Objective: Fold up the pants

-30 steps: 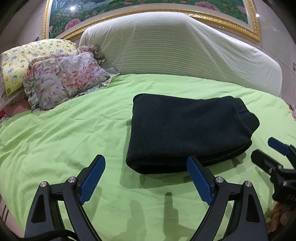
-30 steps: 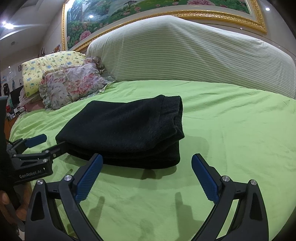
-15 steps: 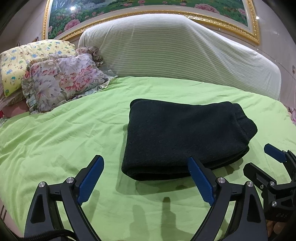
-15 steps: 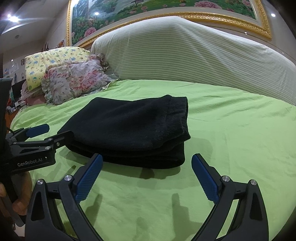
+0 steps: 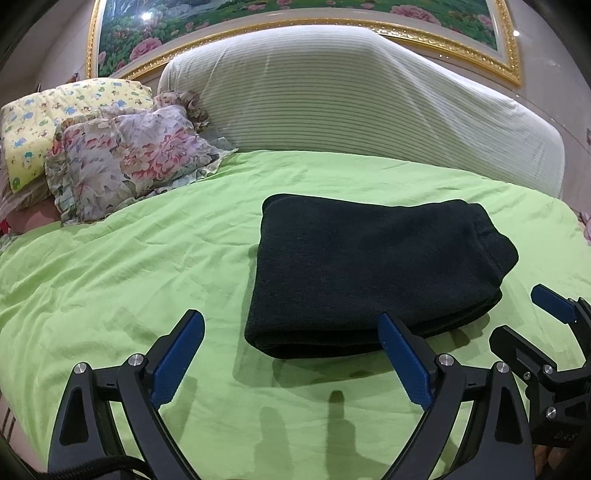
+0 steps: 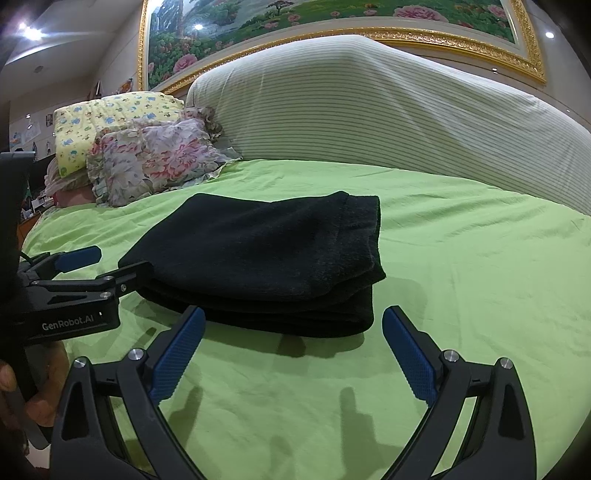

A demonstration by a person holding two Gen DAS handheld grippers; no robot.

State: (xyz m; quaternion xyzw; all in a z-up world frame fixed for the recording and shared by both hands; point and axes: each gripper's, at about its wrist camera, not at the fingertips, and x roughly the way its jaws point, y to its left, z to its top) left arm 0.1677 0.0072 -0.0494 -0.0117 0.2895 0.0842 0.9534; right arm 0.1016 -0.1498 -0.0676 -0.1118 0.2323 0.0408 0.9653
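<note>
The black pants (image 5: pixel 373 273) lie folded in a thick rectangular stack on the green bed sheet (image 5: pixel 129 266). They also show in the right wrist view (image 6: pixel 266 258). My left gripper (image 5: pixel 291 354) is open and empty, just short of the stack's near edge. My right gripper (image 6: pixel 291 350) is open and empty, just short of the stack's near right corner. In the right wrist view the left gripper (image 6: pixel 99 266) shows at the left edge, beside the stack. In the left wrist view the right gripper (image 5: pixel 532 325) shows at the right edge.
A floral pillow (image 5: pixel 125 162) and a yellow patterned pillow (image 5: pixel 44 118) lie at the back left. A large striped white cushion (image 5: pixel 351 99) stands along the headboard. A gold-framed flower painting (image 6: pixel 332 18) hangs above. The person's hand (image 6: pixel 22 398) holds the left gripper.
Both grippers have drawn back a little toward me from the folded pants, staying open. The pants have not moved.
</note>
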